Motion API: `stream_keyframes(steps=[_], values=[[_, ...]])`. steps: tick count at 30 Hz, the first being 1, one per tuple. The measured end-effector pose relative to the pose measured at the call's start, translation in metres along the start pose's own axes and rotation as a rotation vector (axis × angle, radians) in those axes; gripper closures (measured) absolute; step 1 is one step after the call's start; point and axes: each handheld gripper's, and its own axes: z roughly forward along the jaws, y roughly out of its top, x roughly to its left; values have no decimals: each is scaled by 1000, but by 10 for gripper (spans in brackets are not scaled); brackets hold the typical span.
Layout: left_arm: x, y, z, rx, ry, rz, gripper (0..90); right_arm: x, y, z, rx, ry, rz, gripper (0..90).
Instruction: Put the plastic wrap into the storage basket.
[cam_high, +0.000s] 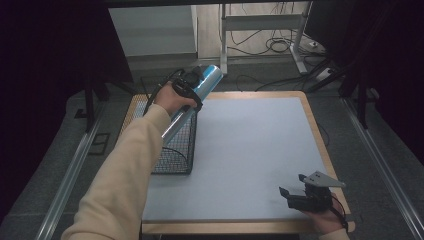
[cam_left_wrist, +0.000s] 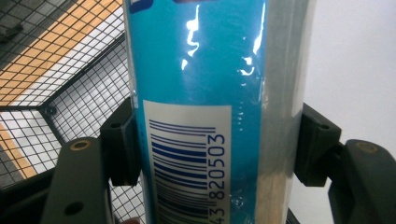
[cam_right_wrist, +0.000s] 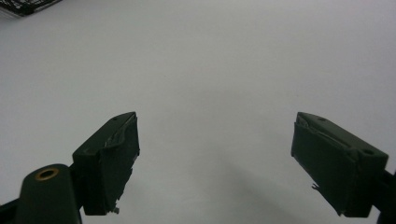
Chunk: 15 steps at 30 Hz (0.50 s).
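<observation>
The blue tube (cam_high: 192, 102), a long shiny cylinder wrapped in clear film with a barcode label, is off the worktop (cam_high: 250, 150) and held in the air by the left gripper (cam_high: 186, 86). In the high view it is tilted, its upper end pointing away from the person and its lower end dipping inside the rim of the black wire basket (cam_high: 175, 145), which stands at the left edge of the worktop. In the left gripper view the fingers (cam_left_wrist: 122, 140) are clenched on the tube from both sides, one pad on the label side and one on the film seam, with basket mesh (cam_left_wrist: 70, 70) visible behind and below it.

Judging by this, the pick-up is done and the carry to the basket is nearly done. What seems left is to lower the tube further into the basket, let it come to rest on the mesh or against a wall, release the fingers and draw the hand clear. Whether the lower end already touches the basket floor cannot be told.

The right gripper (cam_high: 292, 192) rests low at the near right corner of the worktop, well apart from the basket. In the right gripper view its fingers (cam_right_wrist: 109, 158) are spread wide with nothing between them, over bare grey surface.
</observation>
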Motion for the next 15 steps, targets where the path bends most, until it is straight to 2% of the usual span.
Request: stream_keyframes(steps=[15], values=[[12, -2, 19, 20, 12, -26, 317, 0, -1, 1, 5, -3, 4, 156]])
